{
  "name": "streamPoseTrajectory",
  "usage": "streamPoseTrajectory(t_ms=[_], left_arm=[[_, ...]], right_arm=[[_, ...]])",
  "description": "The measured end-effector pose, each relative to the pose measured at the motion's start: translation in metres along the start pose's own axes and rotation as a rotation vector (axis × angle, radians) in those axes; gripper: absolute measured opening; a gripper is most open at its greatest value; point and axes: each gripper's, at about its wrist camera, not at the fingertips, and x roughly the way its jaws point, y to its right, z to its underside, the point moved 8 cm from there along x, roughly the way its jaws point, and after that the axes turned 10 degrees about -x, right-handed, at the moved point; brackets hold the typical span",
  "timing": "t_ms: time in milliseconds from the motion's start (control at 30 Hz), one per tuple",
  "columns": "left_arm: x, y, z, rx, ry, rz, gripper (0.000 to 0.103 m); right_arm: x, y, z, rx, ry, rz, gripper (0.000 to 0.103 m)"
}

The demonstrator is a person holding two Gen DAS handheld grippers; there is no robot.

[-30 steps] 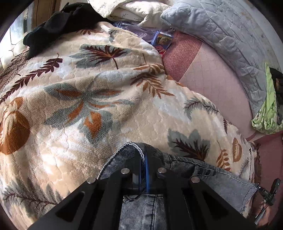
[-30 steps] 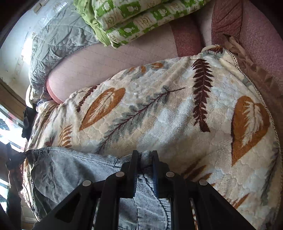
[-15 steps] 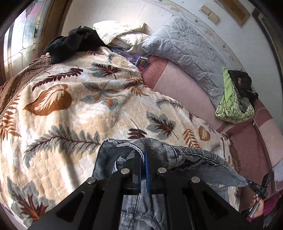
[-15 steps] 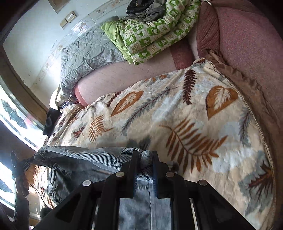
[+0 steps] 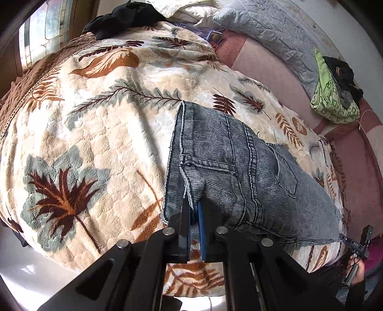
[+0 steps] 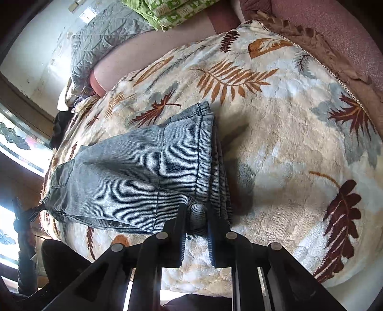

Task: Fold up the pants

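Grey-blue denim pants [image 5: 239, 167] lie stretched flat across a cream leaf-print blanket [image 5: 95, 134] on a bed. My left gripper [image 5: 194, 203] is shut on the waistband end, near the back pocket. My right gripper [image 6: 196, 210] is shut on the stacked leg hems of the pants [image 6: 134, 172] at the other end. The other gripper shows at the far end of the pants in each wrist view. The pants appear folded lengthwise, one leg over the other.
A grey quilted pillow [image 5: 270, 31] and a green patterned bundle [image 5: 335, 102] lie on the pink mattress [image 5: 268, 71] behind. Black clothing [image 5: 124, 16] sits at the blanket's far corner by the window. The bed's near edge is just under both grippers.
Both grippers have pulled back toward the bed's near edge. The pants, bunched and lifted before, now lie spread flat on the blanket between them.
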Motion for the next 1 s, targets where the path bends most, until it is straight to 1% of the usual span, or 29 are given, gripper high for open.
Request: streamPoseTrajectory(t_ms=[33, 67, 100, 167, 200, 233, 300, 333, 400, 467, 500, 533, 567, 633, 733, 767, 800, 900, 933, 1000], left_arm=[[0.001, -0.003, 0.002, 0.000, -0.016, -0.015, 0.008], [0.001, -0.006, 0.003, -0.003, -0.022, -0.022, 0.009], [0.000, -0.008, 0.005, -0.002, -0.029, -0.022, 0.009], [-0.002, -0.013, 0.006, -0.004, -0.044, -0.053, 0.012], [-0.006, -0.015, 0.005, -0.009, -0.036, -0.059, 0.012], [-0.012, -0.017, 0.003, -0.014, -0.024, -0.066, 0.012], [-0.028, -0.021, -0.006, -0.018, 0.026, -0.116, 0.012], [-0.038, -0.019, -0.010, -0.011, 0.056, -0.124, 0.013], [-0.055, -0.006, -0.018, 0.027, 0.112, -0.134, 0.018], [-0.061, 0.018, -0.020, 0.079, 0.133, -0.107, 0.030], [-0.061, 0.033, -0.019, 0.105, 0.132, -0.087, 0.034], [-0.057, 0.048, -0.017, 0.132, 0.132, -0.067, 0.041], [-0.052, 0.064, -0.014, 0.158, 0.132, -0.051, 0.043], [-0.032, 0.093, -0.006, 0.209, 0.110, -0.044, 0.043], [0.003, 0.126, 0.018, 0.261, 0.069, -0.012, 0.043], [0.014, 0.133, 0.024, 0.275, 0.060, -0.014, 0.043], [0.026, 0.138, 0.031, 0.291, 0.054, -0.025, 0.043], [0.059, 0.141, 0.047, 0.325, 0.013, -0.087, 0.043], [0.066, 0.139, 0.050, 0.337, 0.016, -0.107, 0.043], [0.070, 0.140, 0.053, 0.368, 0.043, -0.127, 0.045]], right_arm=[[0.000, -0.001, 0.002, -0.008, -0.008, 0.004, 0.018], [0.004, -0.004, 0.006, -0.016, -0.041, -0.004, 0.025], [0.007, -0.007, 0.010, -0.024, -0.078, -0.014, 0.028], [0.003, -0.009, 0.012, -0.051, -0.093, 0.005, 0.030], [-0.003, -0.007, 0.011, -0.040, -0.083, 0.009, 0.036], [-0.010, -0.005, 0.007, -0.016, -0.058, 0.006, 0.041], [-0.026, 0.002, -0.002, 0.029, -0.003, 0.002, 0.063], [-0.032, 0.006, -0.008, 0.047, 0.022, 0.010, 0.067], [-0.037, 0.012, -0.020, 0.066, 0.042, 0.021, 0.069], [-0.034, 0.011, -0.037, 0.065, 0.056, 0.016, 0.069], [-0.029, 0.010, -0.046, 0.068, 0.062, -0.001, 0.069], [-0.022, 0.008, -0.054, 0.076, 0.061, -0.026, 0.069], [-0.013, 0.007, -0.062, 0.084, 0.053, -0.040, 0.069], [0.005, 0.007, -0.074, 0.087, 0.028, -0.028, 0.069], [0.024, 0.012, -0.088, 0.098, 0.004, -0.005, 0.066], [0.029, 0.013, -0.091, 0.100, -0.003, -0.004, 0.061], [0.034, 0.013, -0.092, 0.098, -0.017, -0.004, 0.050], [0.052, 0.014, -0.087, 0.068, -0.109, 0.018, 0.036], [0.055, 0.015, -0.086, 0.052, -0.121, 0.037, 0.032], [0.051, 0.016, -0.090, 0.037, -0.104, 0.048, 0.013]])
